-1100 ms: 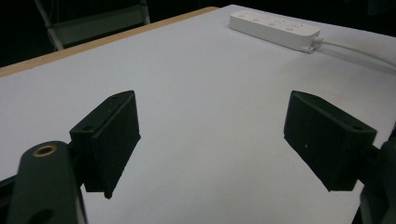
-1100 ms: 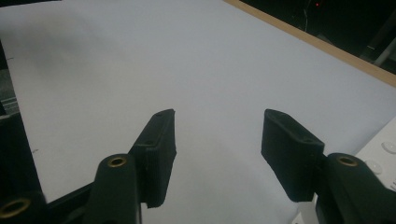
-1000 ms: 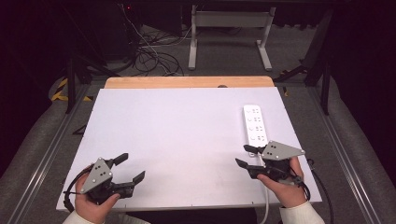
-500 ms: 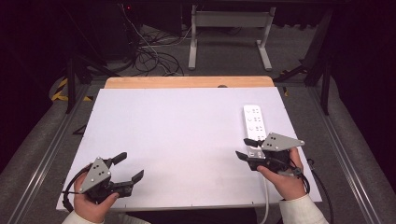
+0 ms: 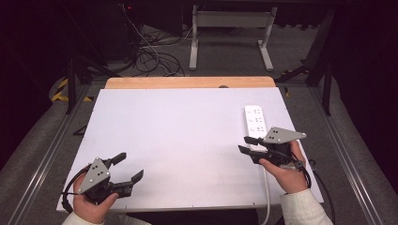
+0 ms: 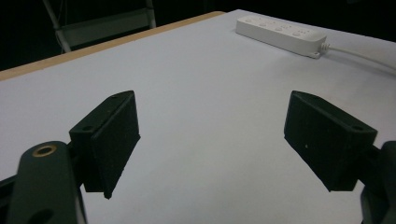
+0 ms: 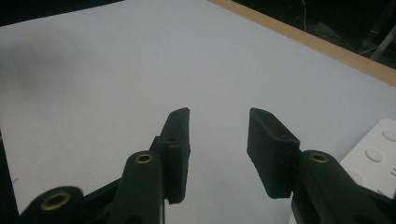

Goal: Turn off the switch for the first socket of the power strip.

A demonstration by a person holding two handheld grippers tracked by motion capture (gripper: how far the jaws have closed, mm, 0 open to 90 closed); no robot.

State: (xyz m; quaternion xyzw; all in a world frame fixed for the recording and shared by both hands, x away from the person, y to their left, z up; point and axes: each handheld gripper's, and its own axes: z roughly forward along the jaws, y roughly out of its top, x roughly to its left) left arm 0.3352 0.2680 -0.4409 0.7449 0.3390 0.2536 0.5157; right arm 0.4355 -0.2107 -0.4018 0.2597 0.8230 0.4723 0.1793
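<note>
White plastic marks the one thing on the tabletop [image 5: 187, 140]: a power strip [image 5: 256, 121] lying flat near the far right corner, its cord running back toward the person.

From the high view, the right claw [image 5: 247, 145] hovers just beside the strip's near end, on its left side, jaws pointing out across the bare sheet rather than at the strip. Compared with a second ago, those jaws have just been closing to a narrower gap, with nothing between them; the hand itself sits in much the same spot. The left claw [image 5: 127, 168] rests well apart from the strip, near the front left edge, jaws spread and empty, unchanged.

In the left gripper view, the left claw's two black pads [image 6: 112, 140] stand wide over bare white surface, and the power strip [image 6: 280, 29] lies far off across the sheet, cord trailing away to the right.

In the right gripper view, the right claw [image 7: 218, 149] shows its pads partly drawn together with only tabletop in the gap; a corner of the power strip [image 7: 373, 161] sits just beside the right-hand jaw.

My reading: the narrowing looks like a sizing of the gap before the right claw turns toward the strip. No grip has begun.
</note>
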